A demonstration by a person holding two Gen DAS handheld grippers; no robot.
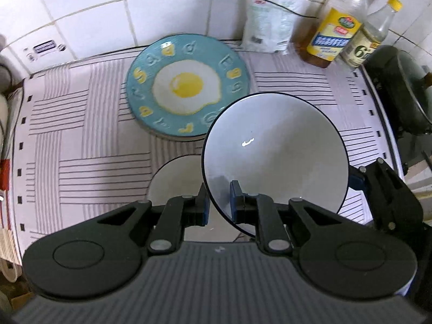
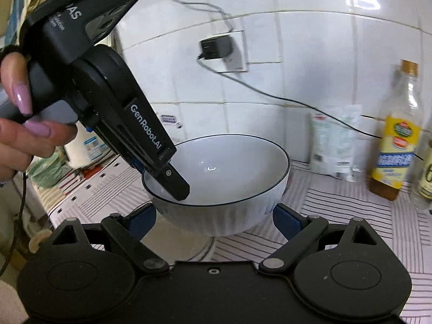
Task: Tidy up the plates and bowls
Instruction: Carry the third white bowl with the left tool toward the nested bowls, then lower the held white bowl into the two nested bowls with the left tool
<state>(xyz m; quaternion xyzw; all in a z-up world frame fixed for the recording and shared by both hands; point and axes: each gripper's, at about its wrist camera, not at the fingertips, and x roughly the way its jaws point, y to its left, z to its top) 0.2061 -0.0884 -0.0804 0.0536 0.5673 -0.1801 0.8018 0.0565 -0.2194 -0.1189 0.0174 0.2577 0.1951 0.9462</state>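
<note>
A white bowl with a dark rim [image 1: 275, 151] is held lifted and tilted over the counter. My left gripper [image 1: 220, 201] is shut on its near rim, one finger inside and one outside; the right wrist view shows this grip [image 2: 168, 181] on the bowl [image 2: 229, 178]. My right gripper [image 2: 214, 217] is open, with its blue pads on either side of the bowl's lower wall; contact is unclear. A second white bowl [image 1: 175, 181] sits on the counter below. A teal plate with a fried-egg picture [image 1: 187, 85] lies flat behind.
Striped mat [image 1: 81, 145] covers the counter. Two oil bottles [image 1: 334, 27] and a white bag [image 1: 270, 24] stand at the back wall. A dark pan with lid [image 1: 405, 94] is at the right. A charger and cable [image 2: 216, 48] hang on the tiled wall.
</note>
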